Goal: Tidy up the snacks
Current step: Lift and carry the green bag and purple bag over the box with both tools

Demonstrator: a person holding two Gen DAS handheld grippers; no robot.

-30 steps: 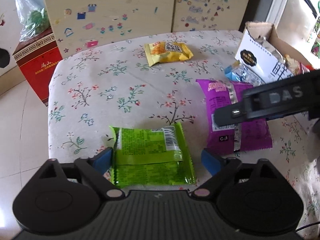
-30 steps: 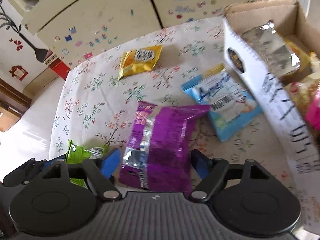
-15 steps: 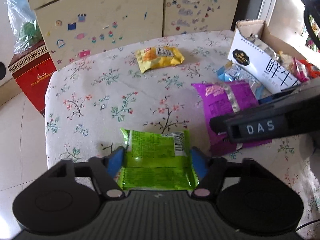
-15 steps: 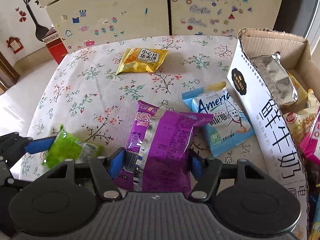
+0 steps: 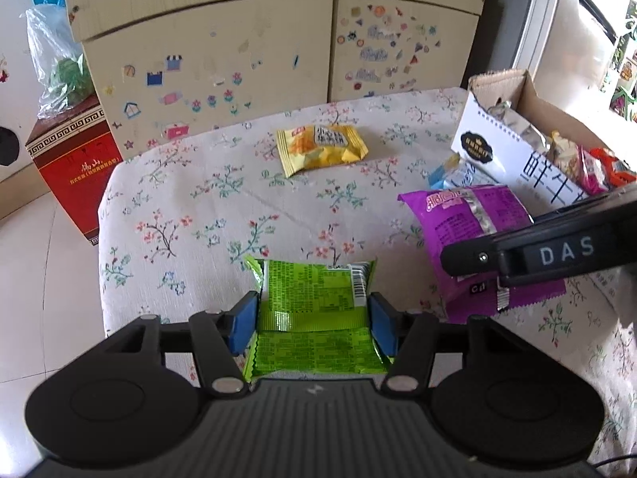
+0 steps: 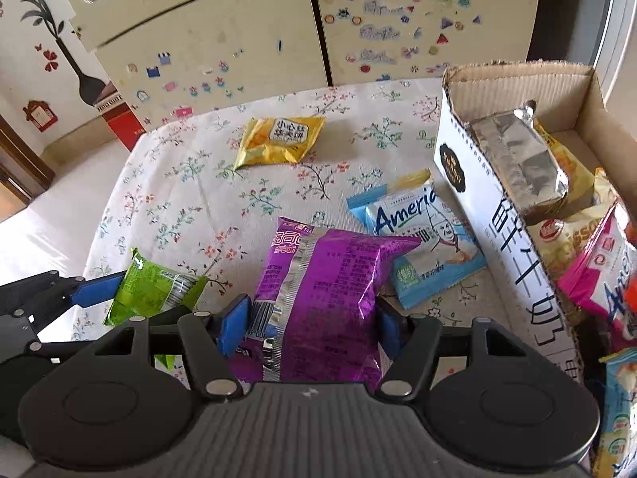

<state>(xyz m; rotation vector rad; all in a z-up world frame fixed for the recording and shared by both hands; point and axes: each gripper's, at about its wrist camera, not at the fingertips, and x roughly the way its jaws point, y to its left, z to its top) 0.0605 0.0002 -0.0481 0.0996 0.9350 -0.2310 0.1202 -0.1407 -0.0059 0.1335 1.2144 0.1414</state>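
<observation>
A green snack packet [image 5: 310, 290] lies near the front edge of the floral-clothed table [image 5: 191, 207]. My left gripper [image 5: 312, 318] is closing on it, and its blue pads press the packet's two sides and buckle it. My right gripper [image 6: 312, 318] is shut on a purple snack packet [image 6: 318, 271], whose far end rests against a blue packet [image 6: 422, 239]. In the left wrist view one right finger [image 5: 537, 255] crosses over the purple packet [image 5: 469, 219]. The green packet [image 6: 155, 290] also shows at the left of the right wrist view.
A yellow packet [image 5: 320, 149] lies alone at the back of the table. A cardboard box [image 6: 489, 215] with several snacks stands at the right edge. Beyond the table are sticker-covered cupboard doors [image 5: 247, 59], and a red box [image 5: 73, 167] sits on the floor at the left.
Both pairs of jaws have closed in from wide open onto their packets, the left on the green one, the right on the purple one. The right wrist rolled upright.
</observation>
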